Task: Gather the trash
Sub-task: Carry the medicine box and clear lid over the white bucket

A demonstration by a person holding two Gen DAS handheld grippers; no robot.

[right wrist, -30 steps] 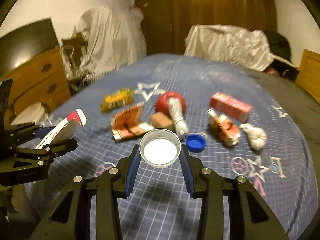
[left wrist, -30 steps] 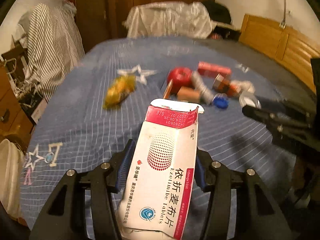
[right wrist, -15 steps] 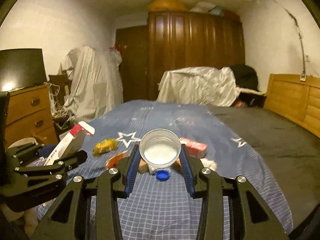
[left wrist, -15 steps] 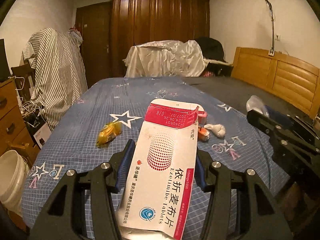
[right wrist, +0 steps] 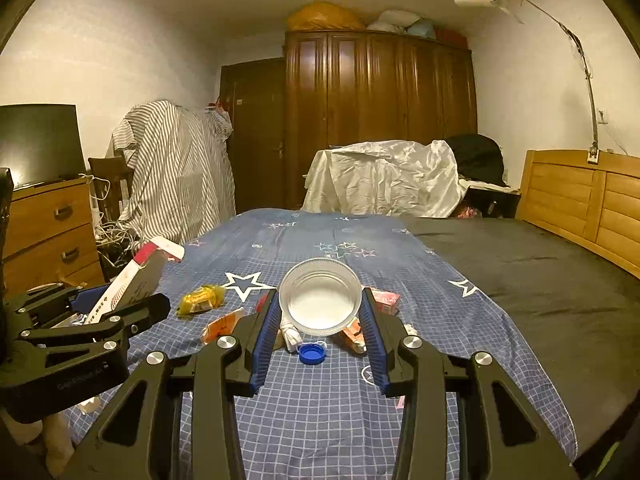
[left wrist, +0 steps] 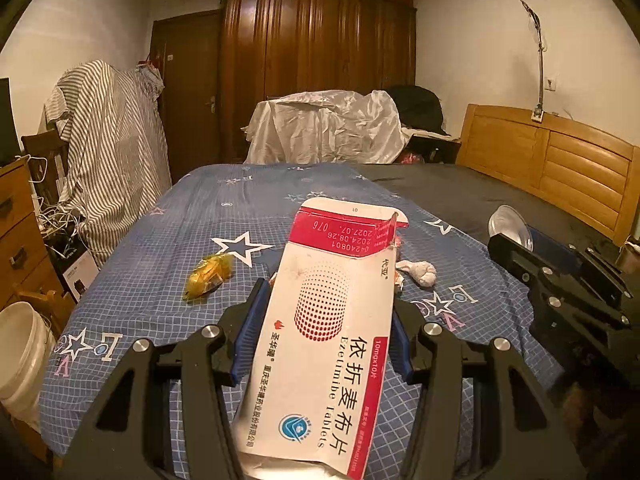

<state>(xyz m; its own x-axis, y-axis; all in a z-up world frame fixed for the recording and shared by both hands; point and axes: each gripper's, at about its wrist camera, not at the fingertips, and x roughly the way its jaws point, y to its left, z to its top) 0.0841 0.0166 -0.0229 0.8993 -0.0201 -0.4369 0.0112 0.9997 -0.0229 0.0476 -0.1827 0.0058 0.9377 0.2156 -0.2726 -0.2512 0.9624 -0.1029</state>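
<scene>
1. Both grippers have risen above the blue checked bedsheet (right wrist: 320, 420).
2. Left gripper (left wrist: 326, 320) pinches the light, crushable red-and-white cardboard tablet box (left wrist: 332, 320) by its sides.
3. Right gripper (right wrist: 320, 316) clamps the thin clear plastic cup (right wrist: 320, 304), probably flimsy.

L gripper (left wrist: 326, 336) fingers clamped, load held | R gripper (right wrist: 320, 322) same, both raised.

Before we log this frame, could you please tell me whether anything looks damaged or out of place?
The medicine box in the left gripper has a torn, open top flap. Trash still litters the bedspread: a yellow wrapper and blue bottle cap.
</scene>
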